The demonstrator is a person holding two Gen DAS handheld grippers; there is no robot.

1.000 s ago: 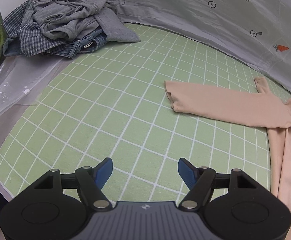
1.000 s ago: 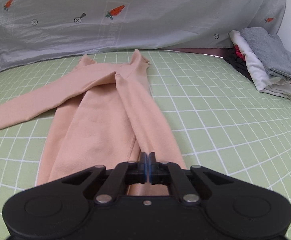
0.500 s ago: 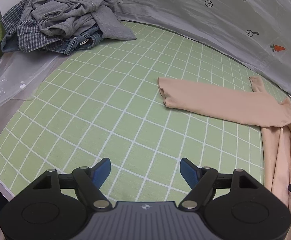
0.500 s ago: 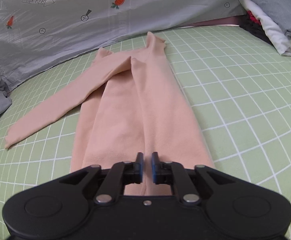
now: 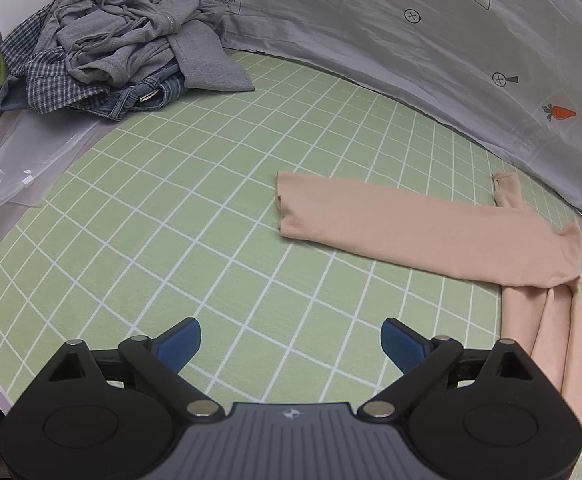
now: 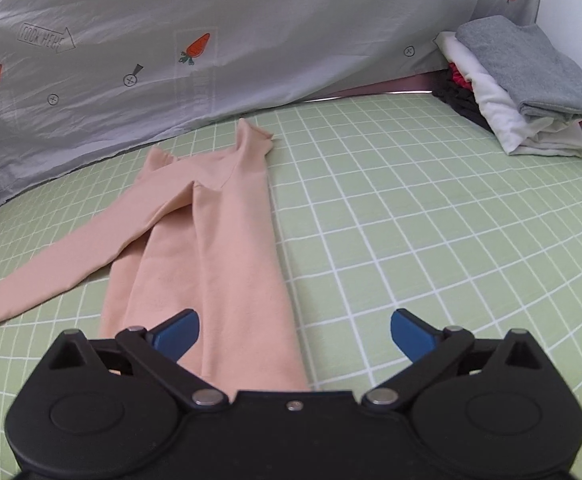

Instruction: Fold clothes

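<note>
A peach long-sleeved top (image 6: 219, 248) lies flat on the green checked sheet (image 6: 431, 240), body folded lengthwise. One sleeve (image 5: 411, 228) stretches out to the left across the sheet. My right gripper (image 6: 294, 334) is open and empty, just above the top's near end. My left gripper (image 5: 290, 342) is open and empty over bare sheet, well short of the sleeve's cuff (image 5: 287, 204).
A heap of unfolded grey, plaid and denim clothes (image 5: 115, 56) sits at the far left. A stack of folded clothes (image 6: 519, 84) sits at the far right. A grey carrot-print cloth (image 6: 211, 40) hangs along the back. Clear plastic (image 5: 7, 176) lies at the left edge.
My right gripper has opened and let go of the top's right sleeve, which now lies folded along the body. My left gripper stayed open and shifted slightly.
</note>
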